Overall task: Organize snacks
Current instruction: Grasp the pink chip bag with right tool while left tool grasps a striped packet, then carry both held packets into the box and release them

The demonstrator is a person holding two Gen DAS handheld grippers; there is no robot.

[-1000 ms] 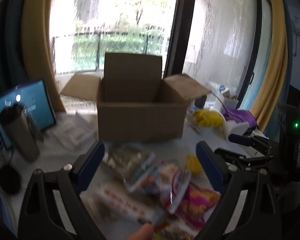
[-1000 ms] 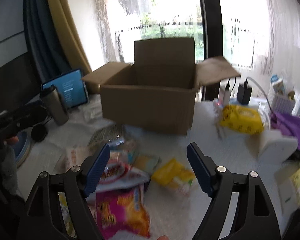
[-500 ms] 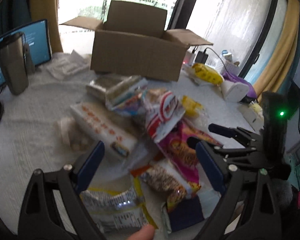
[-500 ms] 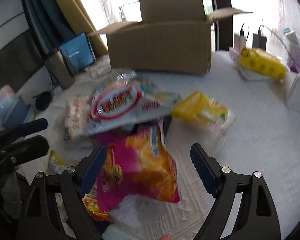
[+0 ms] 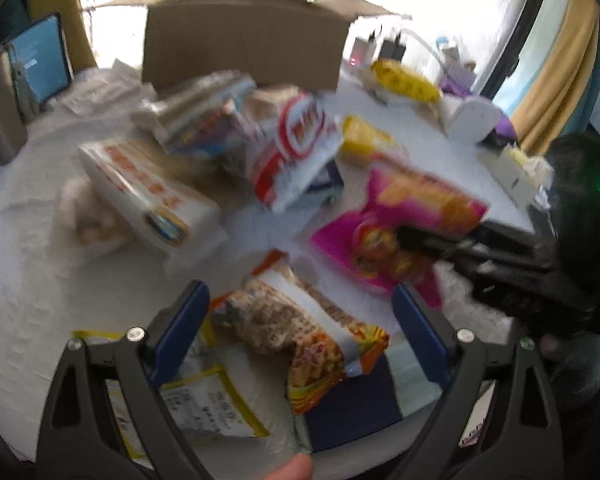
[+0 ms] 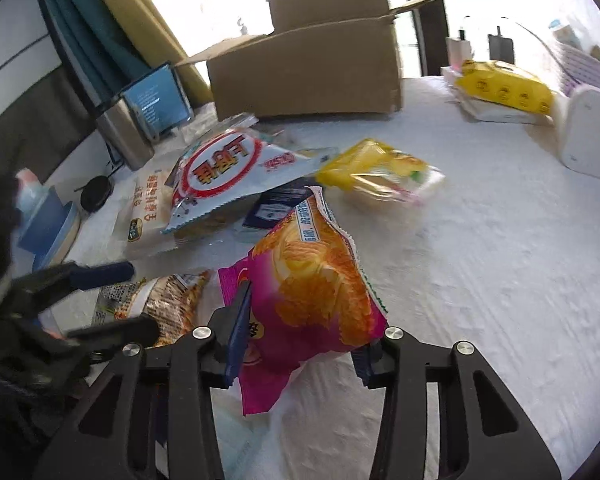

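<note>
A pile of snack bags lies on the white cloth in front of an open cardboard box (image 5: 244, 48) (image 6: 308, 76). My right gripper (image 6: 302, 346) (image 5: 412, 240) is closing its jaws on the lower part of the pink chip bag (image 6: 312, 280) (image 5: 404, 220), whose body fills the gap between the pads. My left gripper (image 5: 300, 332) (image 6: 132, 300) stands open, low over the cloth. An orange noodle packet (image 5: 296, 328) (image 6: 168, 300) lies between its fingers, untouched by the pads. A white-and-red bag (image 6: 224, 172) (image 5: 296, 148) and a yellow packet (image 6: 380, 172) lie farther back.
A long white pack with orange lettering (image 5: 140, 192) lies left of the pile. A steel tumbler (image 6: 126, 136) and a tablet (image 6: 156, 100) stand at the back left. A yellow pack (image 6: 504, 88) and a white device (image 6: 588, 132) sit at the back right.
Both grippers have dropped and tilted down toward the pile. The right jaws have narrowed from wide open onto the pink chip bag. The left now straddles the orange packet.
</note>
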